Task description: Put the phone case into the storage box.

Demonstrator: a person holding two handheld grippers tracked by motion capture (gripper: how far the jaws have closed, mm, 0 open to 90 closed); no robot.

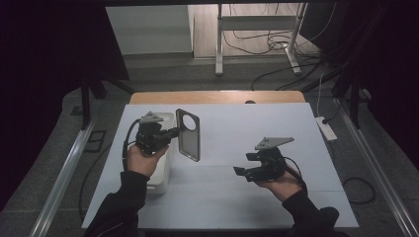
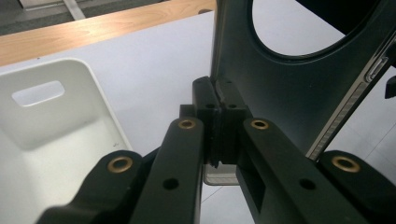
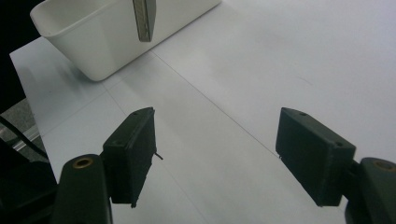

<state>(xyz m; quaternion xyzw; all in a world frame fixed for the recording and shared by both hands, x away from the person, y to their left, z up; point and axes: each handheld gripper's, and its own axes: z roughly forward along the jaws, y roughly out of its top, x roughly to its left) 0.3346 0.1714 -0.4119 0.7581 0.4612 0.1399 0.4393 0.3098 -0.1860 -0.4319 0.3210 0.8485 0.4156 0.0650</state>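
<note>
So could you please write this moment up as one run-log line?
left gripper: shut on dark phone case with round cutout, held upright beside white plastic bin | right gripper: open, empty, above white table

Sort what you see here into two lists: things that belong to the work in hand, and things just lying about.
In the work:
- left gripper, shut on the phone case
- white bin
- right gripper, open, nothing between its jaws

Lying about:
- power strip
- floor cables

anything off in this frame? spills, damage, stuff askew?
Nothing stands out. The left gripper is shut on a phone case, held upright in the air beside the white bin. The right gripper is open with nothing between its jaws. No spills or damage visible.
</note>
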